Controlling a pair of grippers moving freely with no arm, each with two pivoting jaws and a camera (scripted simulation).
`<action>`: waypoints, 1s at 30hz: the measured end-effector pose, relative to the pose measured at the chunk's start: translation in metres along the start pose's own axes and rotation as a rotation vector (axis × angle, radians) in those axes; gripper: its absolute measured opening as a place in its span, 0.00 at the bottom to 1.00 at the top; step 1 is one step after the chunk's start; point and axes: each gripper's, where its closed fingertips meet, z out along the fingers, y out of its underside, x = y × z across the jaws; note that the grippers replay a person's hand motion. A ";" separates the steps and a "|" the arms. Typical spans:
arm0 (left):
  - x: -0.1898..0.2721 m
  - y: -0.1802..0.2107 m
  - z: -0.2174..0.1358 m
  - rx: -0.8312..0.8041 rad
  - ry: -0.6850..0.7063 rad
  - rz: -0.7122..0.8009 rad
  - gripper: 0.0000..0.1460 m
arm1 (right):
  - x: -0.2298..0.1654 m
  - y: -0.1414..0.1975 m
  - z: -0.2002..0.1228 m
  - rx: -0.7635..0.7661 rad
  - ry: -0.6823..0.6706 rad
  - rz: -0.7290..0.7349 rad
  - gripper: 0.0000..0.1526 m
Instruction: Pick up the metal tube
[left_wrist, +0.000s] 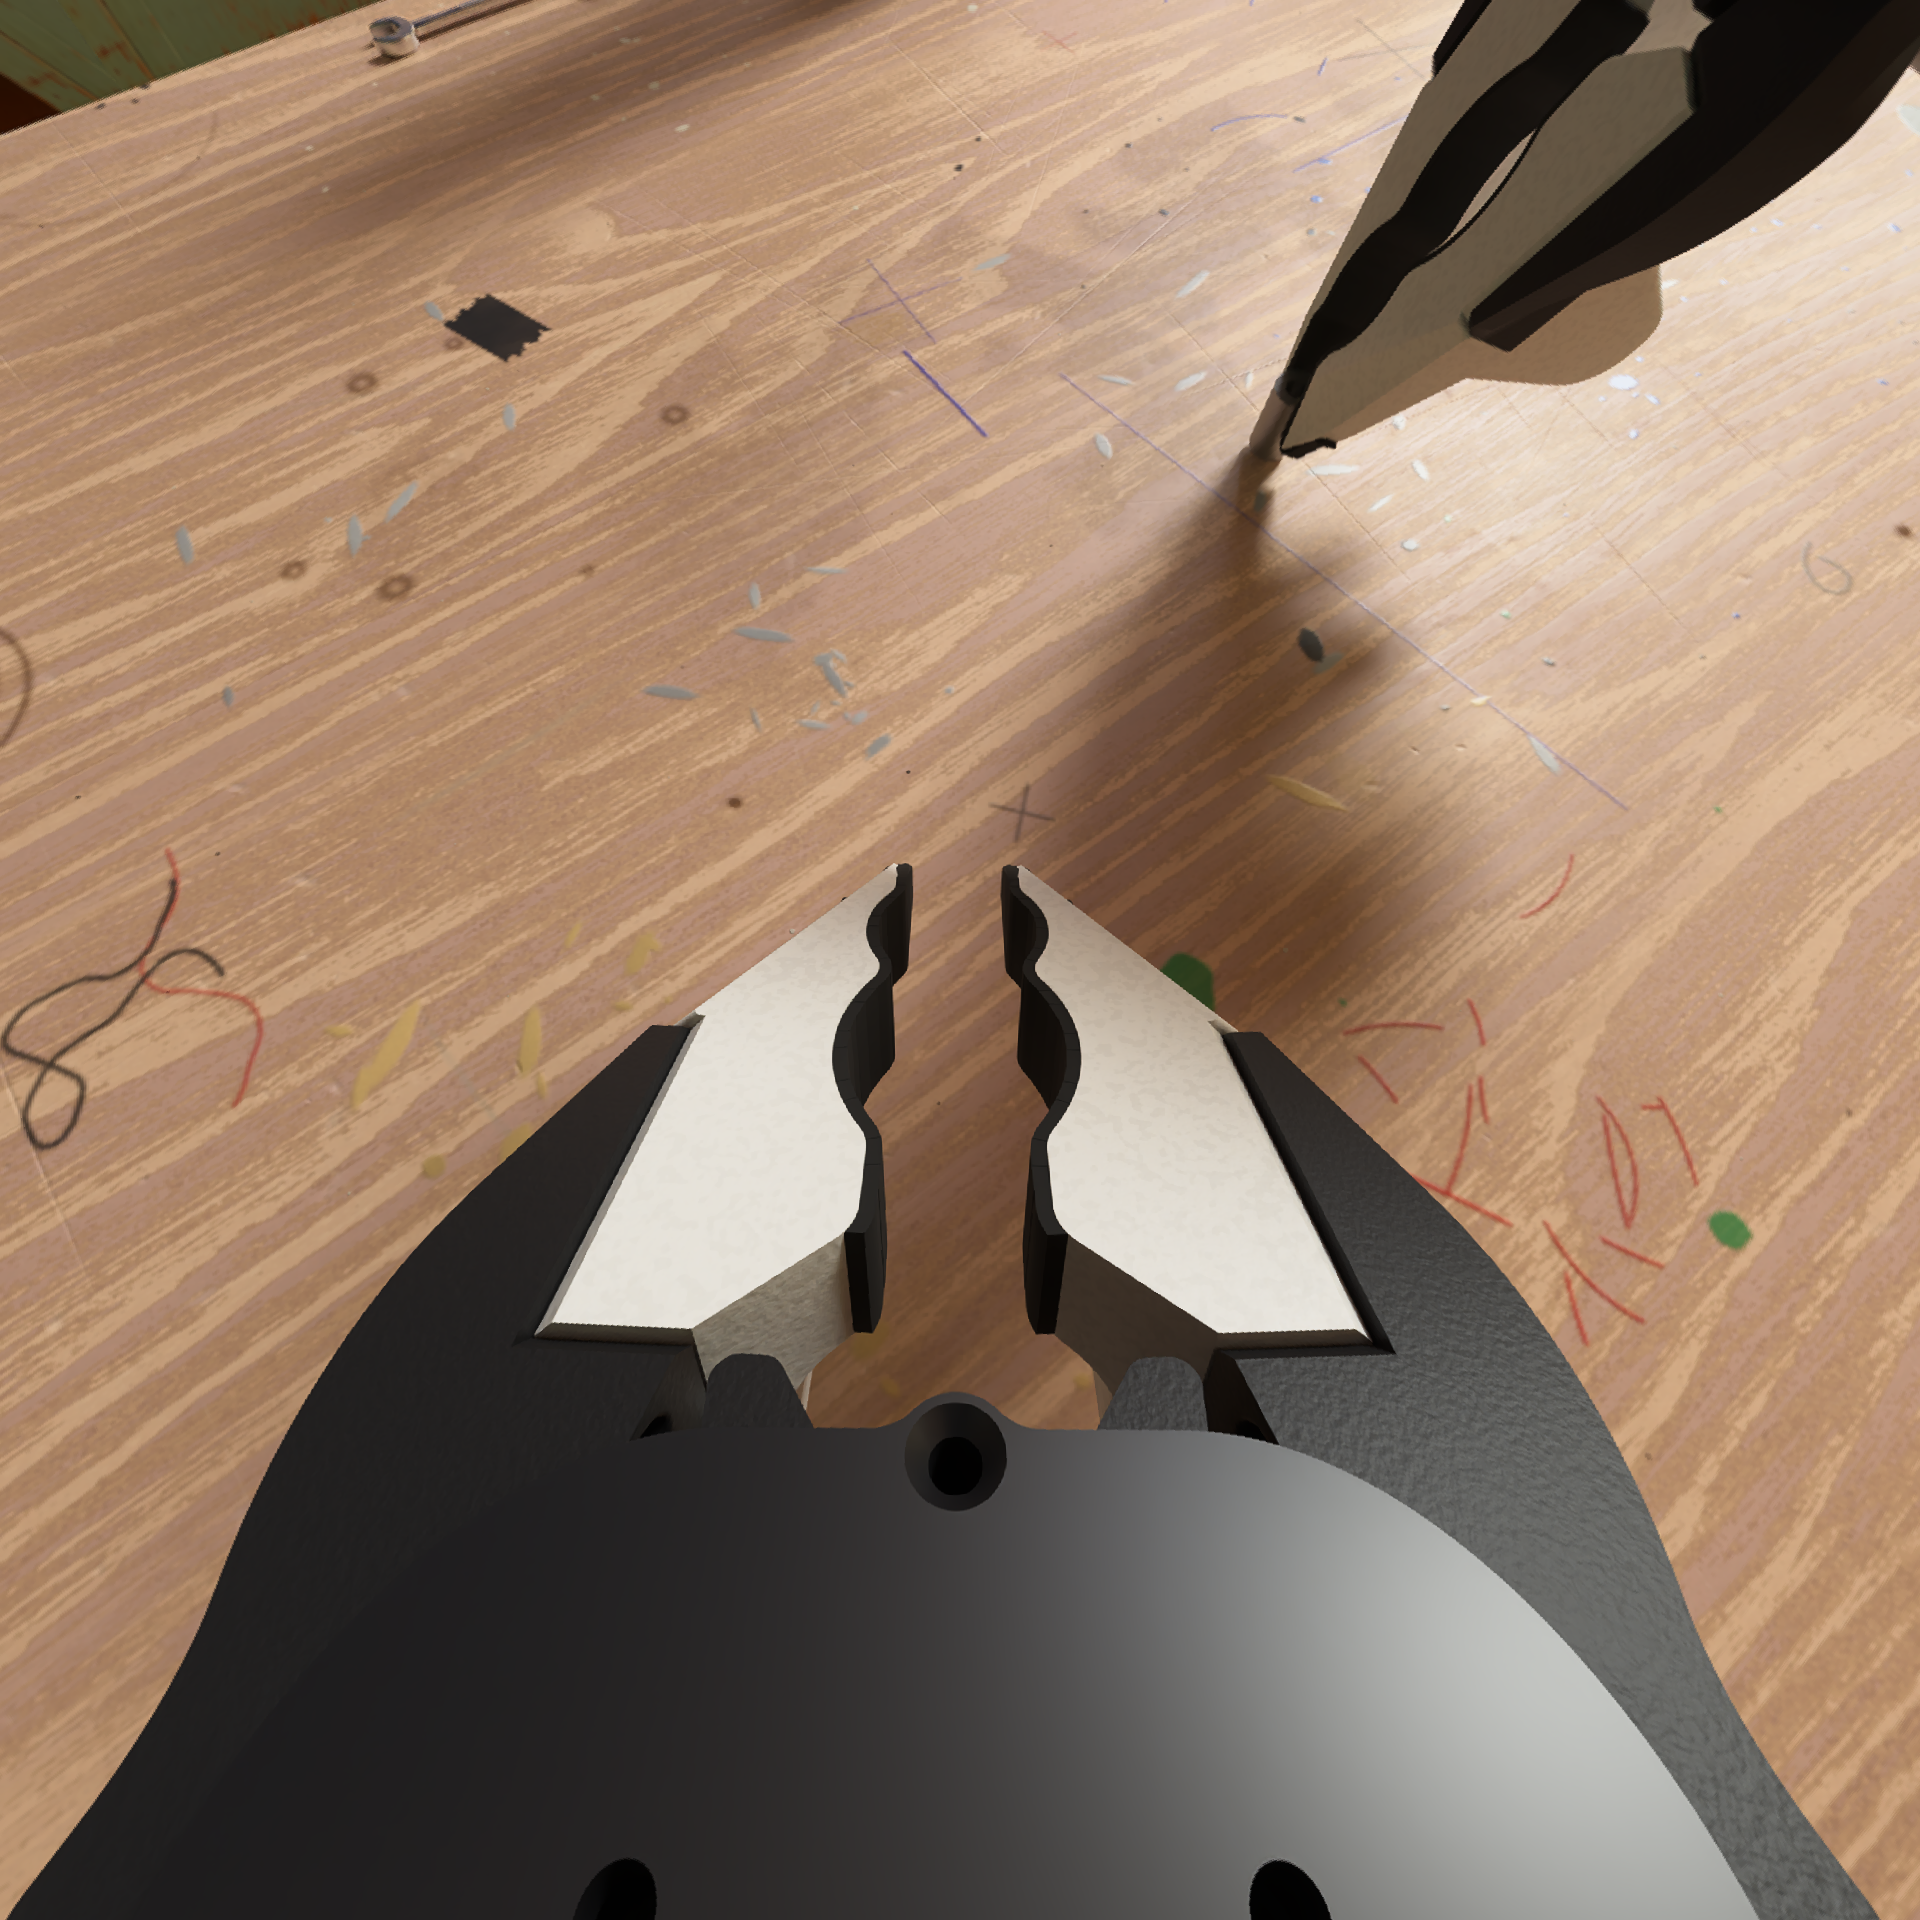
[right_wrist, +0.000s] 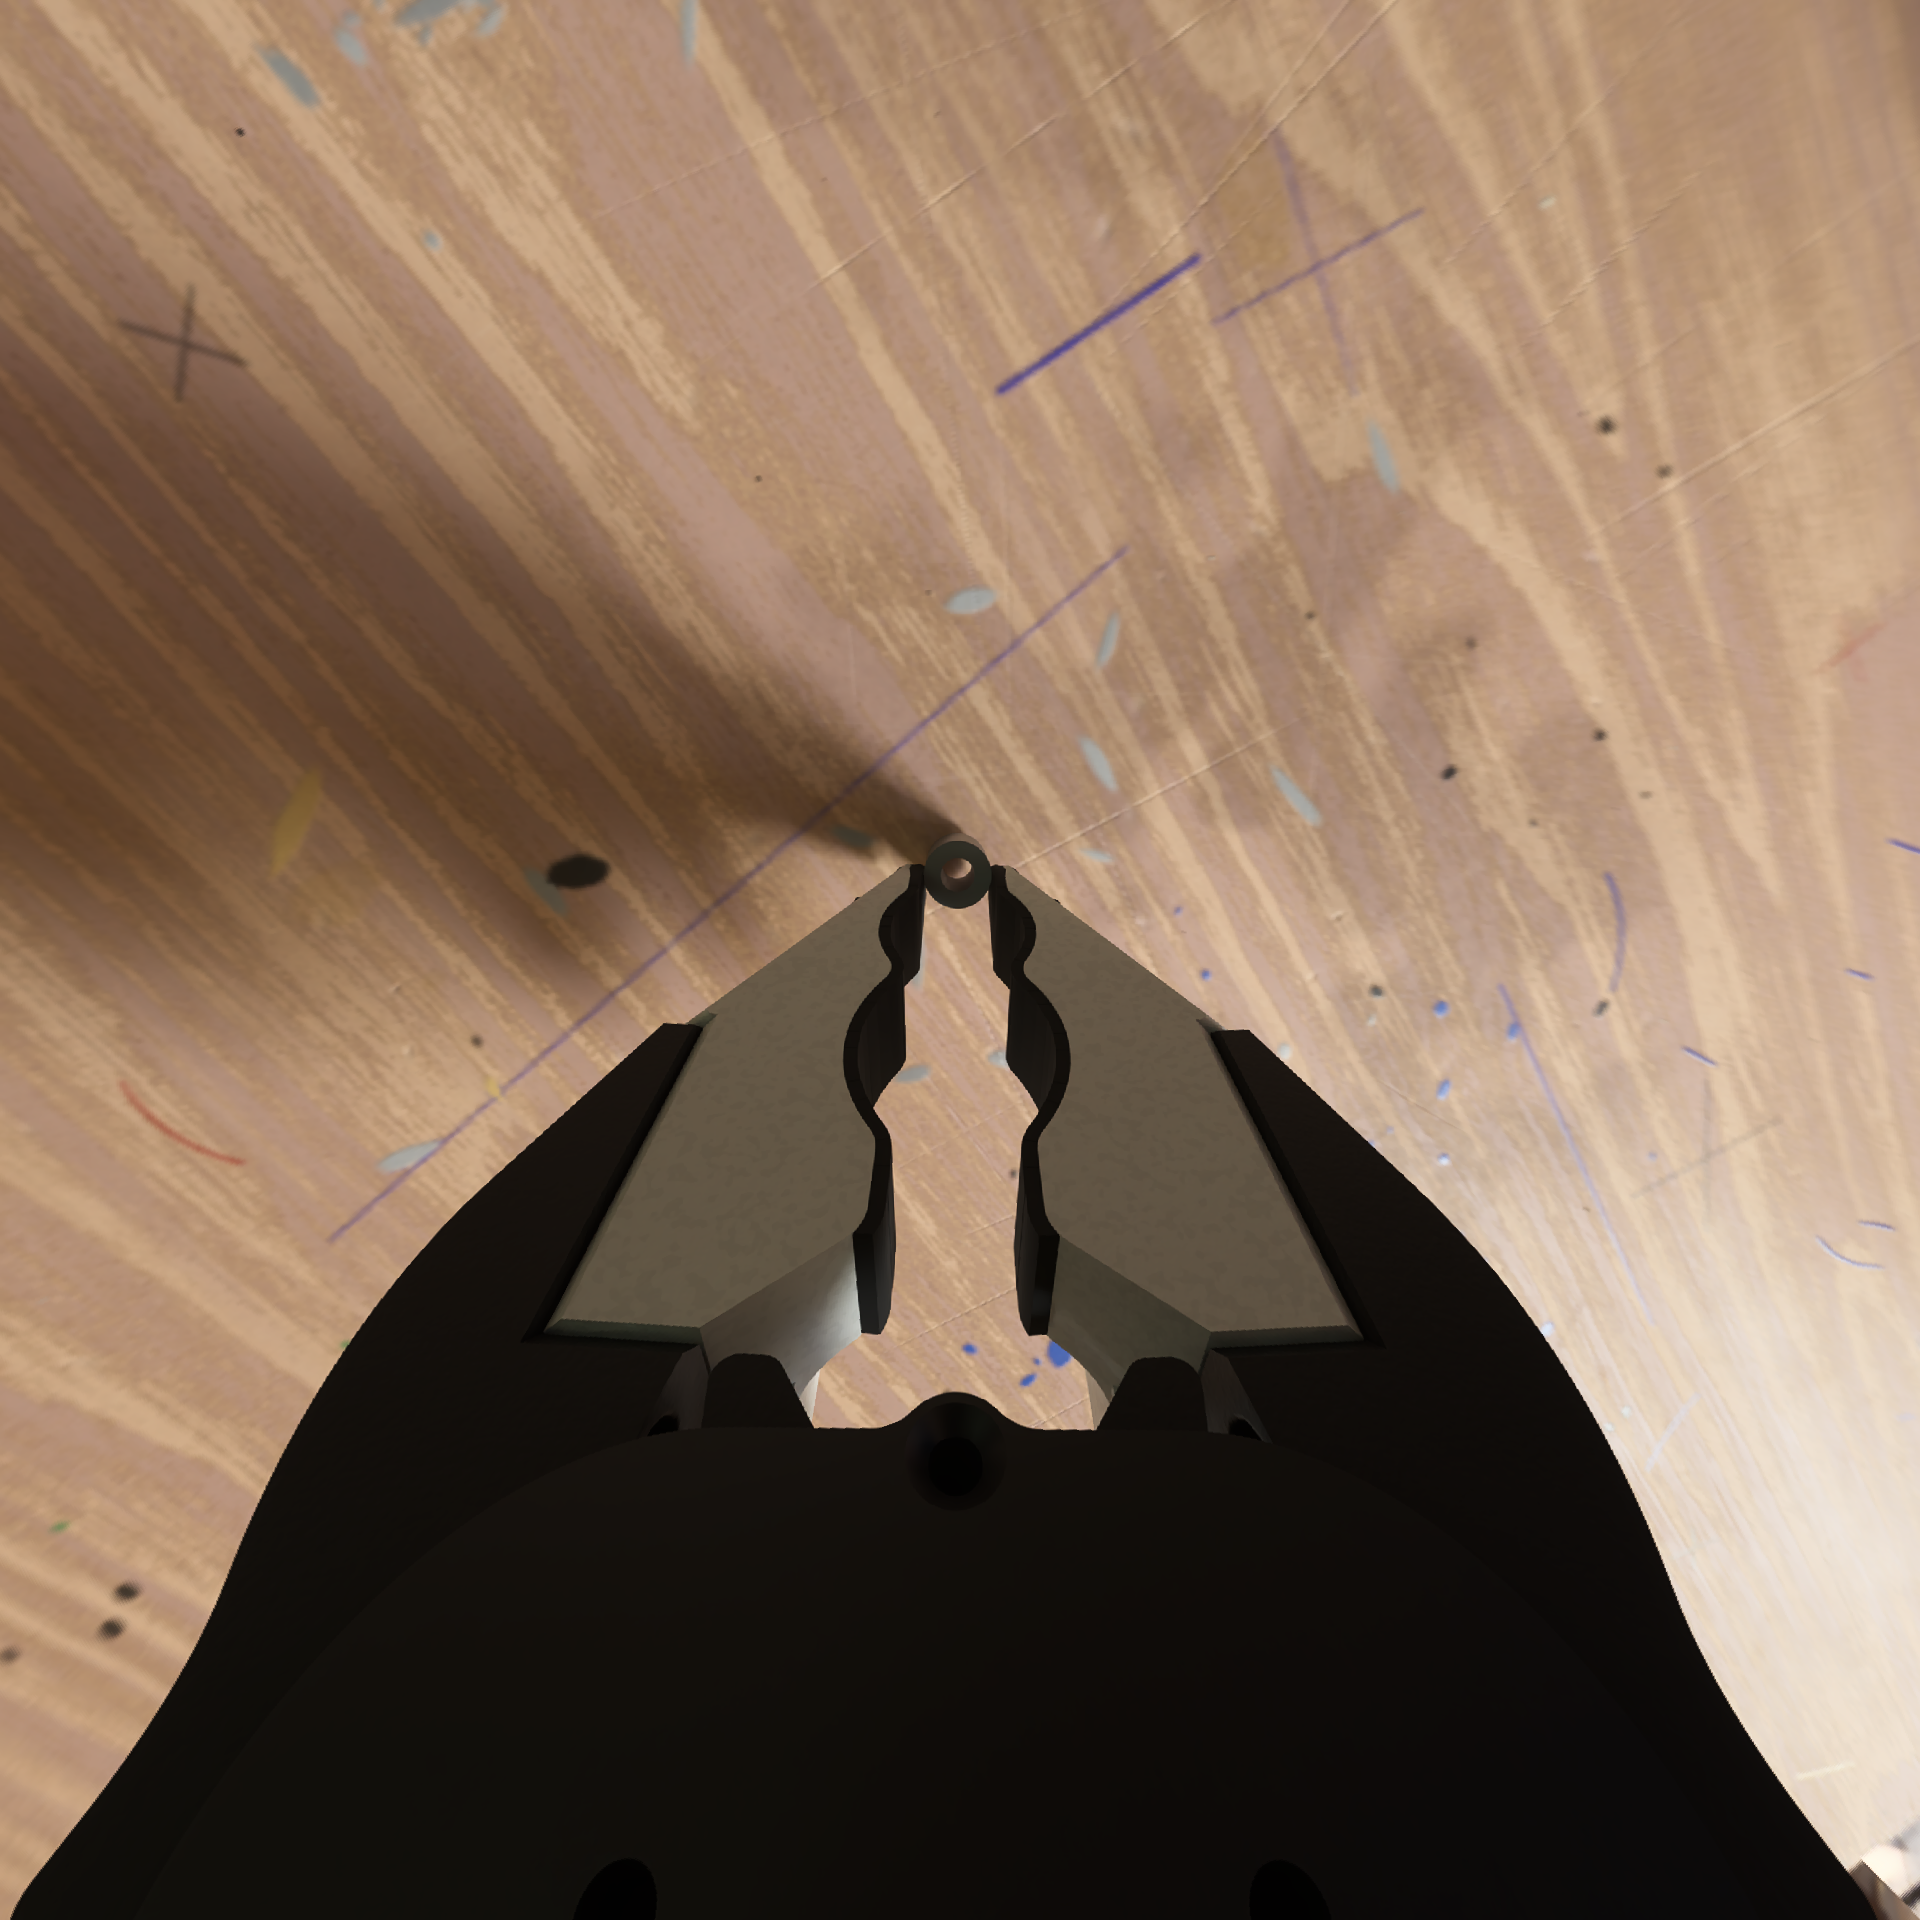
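The metal tube (right_wrist: 956, 871) is a thin grey tube, seen end-on in the right wrist view and pinched between the tips of my right gripper (right_wrist: 956, 888). In the left wrist view the right gripper (left_wrist: 1304, 421) comes down from the upper right. The tube's lower end (left_wrist: 1268, 431) sticks out below its tips, just above the wooden table (left_wrist: 727, 499) and its own shadow. My left gripper (left_wrist: 956, 883) hovers over the table nearer the front. Its jaws stand a narrow gap apart with nothing between them.
A metal ratchet tool (left_wrist: 395, 36) lies near the table's far left edge, with a green surface beyond it. A black tape patch (left_wrist: 497, 326) is stuck flat on the wood. Pen and paint marks cover the tabletop.
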 end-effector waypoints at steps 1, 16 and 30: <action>0.000 0.000 0.000 0.000 0.000 0.001 0.12 | 0.003 0.000 -0.002 0.021 0.030 0.000 0.08; 0.004 0.002 0.002 -0.012 0.002 0.019 0.11 | 0.189 0.052 -0.266 0.278 0.851 0.129 0.08; 0.006 0.004 0.006 -0.029 -0.008 0.039 0.11 | 0.280 0.208 -0.147 0.046 0.872 -0.062 0.08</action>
